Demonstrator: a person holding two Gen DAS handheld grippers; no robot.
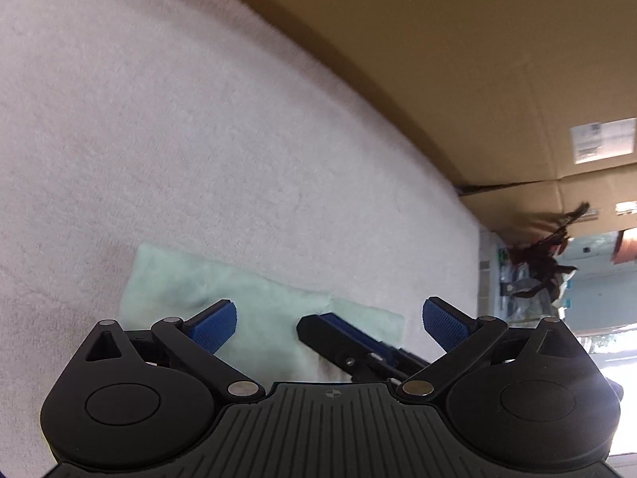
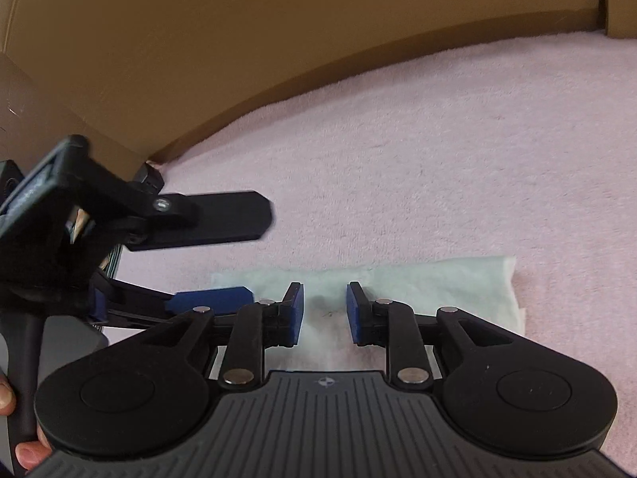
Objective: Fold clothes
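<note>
Pale green cloth [image 2: 418, 290], folded into a long flat rectangle, is lying on the pink fleece blanket [image 2: 458, 159], and both grippers are working right over it. Starting at the left of the right wrist view, the person's fingers [image 2: 24, 452] are wrapping around the handle of the left gripper [image 2: 239, 255], which is reaching in from the side with its jaws spread wide: one black finger is hanging above the bare blanket, and the other, blue-padded, is sitting at the cloth's left end. Nothing is caught between them. Moving to the middle, the right gripper [image 2: 324, 312] is hovering over the cloth with its blue pads [image 2: 296, 310] facing each other across a modest gap, partly open and pinching nothing, with green fabric showing between them. Further right, the cloth is running out to its far end near the blanket's open stretch.

Over in the left wrist view, the left gripper [image 1: 330, 320] is showing its pads far apart, the cloth [image 1: 262, 310] lying beneath, and the right gripper's finger [image 1: 338, 338] is poking in across the fabric between them. Brown cardboard [image 1: 477, 59] is standing along the blanket's [image 1: 179, 119] far edge, with a white label [image 1: 603, 139] stuck on it at the right.
</note>
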